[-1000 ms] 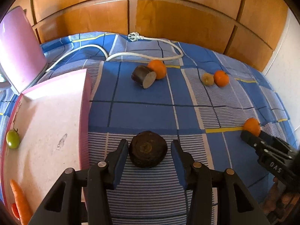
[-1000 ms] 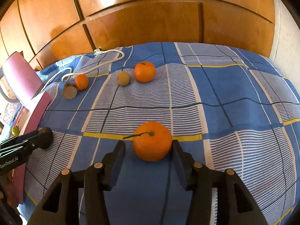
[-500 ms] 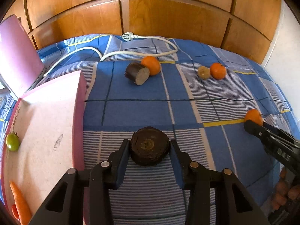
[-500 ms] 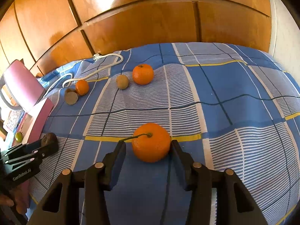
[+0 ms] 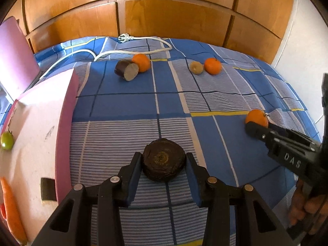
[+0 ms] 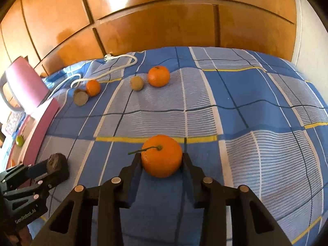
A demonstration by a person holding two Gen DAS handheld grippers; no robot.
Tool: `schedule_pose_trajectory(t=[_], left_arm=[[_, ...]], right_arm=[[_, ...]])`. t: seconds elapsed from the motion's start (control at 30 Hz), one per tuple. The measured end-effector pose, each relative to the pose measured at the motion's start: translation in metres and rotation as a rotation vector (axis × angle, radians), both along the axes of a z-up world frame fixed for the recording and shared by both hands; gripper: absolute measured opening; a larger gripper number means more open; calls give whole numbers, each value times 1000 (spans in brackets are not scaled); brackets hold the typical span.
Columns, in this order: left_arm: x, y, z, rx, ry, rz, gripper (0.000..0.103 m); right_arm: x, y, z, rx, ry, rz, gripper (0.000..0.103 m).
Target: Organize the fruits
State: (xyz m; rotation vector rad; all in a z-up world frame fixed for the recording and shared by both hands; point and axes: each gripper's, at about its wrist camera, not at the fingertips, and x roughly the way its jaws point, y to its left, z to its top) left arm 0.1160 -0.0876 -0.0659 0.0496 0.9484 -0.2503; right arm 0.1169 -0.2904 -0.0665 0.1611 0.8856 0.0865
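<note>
**Both jaws closed on produce, lift comes next**

I am at the grasp step on both sides. My left gripper [image 5: 163,163] has its jaws pinching a dark, rough round piece [image 5: 163,160], flat face toward my camera, resting on the bed [image 5: 123,106]. My right gripper [image 6: 162,160] has its jaws pressed against both flanks of a stemmed orange [image 6: 161,155], which also sits on the checked bedcover.

The pink tray [image 5: 37,123] lies just to the left of my left jaws, its raised edge close beside them; a green tomato [image 5: 7,140] and a carrot [image 5: 12,207] already lie on it. I judge the next move to be a lift of each piece clear of the cover, then a carry leftward to the tray, high enough to pass its edge.

Well ahead of my jaws more remains: a cut dark piece [image 5: 126,73] touching an orange [image 5: 141,62], and further right a small brownish fruit [image 5: 196,67] just beside another orange [image 5: 213,66]. A white cable [image 5: 131,51] runs behind them. The sorting looks early.
</note>
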Motion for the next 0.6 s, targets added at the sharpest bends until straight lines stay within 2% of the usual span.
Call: schedule_pose_trajectory(t=[0.6], left_arm=[[-33,16,3,-28,-14,18,42]], right_arm=[[-41,42,3,-21,24,82,38]])
